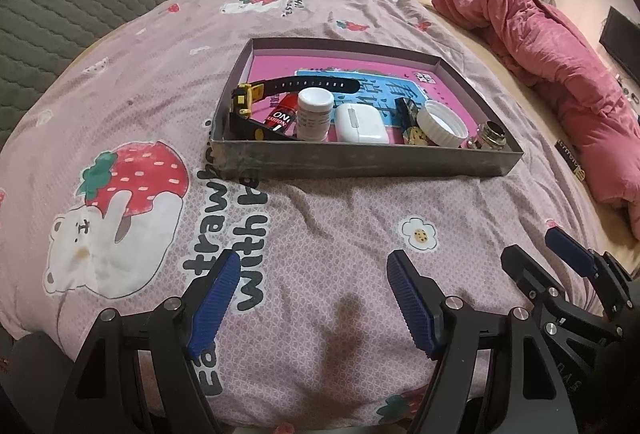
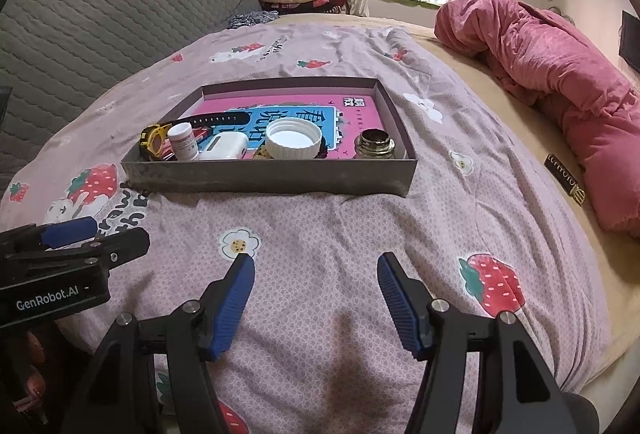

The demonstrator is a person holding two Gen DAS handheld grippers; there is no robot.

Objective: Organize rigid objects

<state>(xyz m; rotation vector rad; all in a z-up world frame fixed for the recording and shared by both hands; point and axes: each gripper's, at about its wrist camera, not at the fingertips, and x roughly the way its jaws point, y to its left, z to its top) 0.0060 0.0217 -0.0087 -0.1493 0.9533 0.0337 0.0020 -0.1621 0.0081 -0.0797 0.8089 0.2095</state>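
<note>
Ahead of both grippers: tray (image 1: 360, 164) already holds items; left gripper (image 1: 312, 300), right gripper (image 2: 316, 294) wide, empty; approach low, one item each.

I can't read the red tube (image 1: 282, 116) label, since the white bottle (image 1: 315, 114) covers most of it. The tray (image 1: 360, 160) near wall hides the bases of everything inside. The yellow-patterned item (image 1: 416, 134) behind the white lid (image 1: 442, 124) is mostly covered (unidentifiable). The left gripper (image 2: 70, 234) is cut off at the right view's left edge.
</note>
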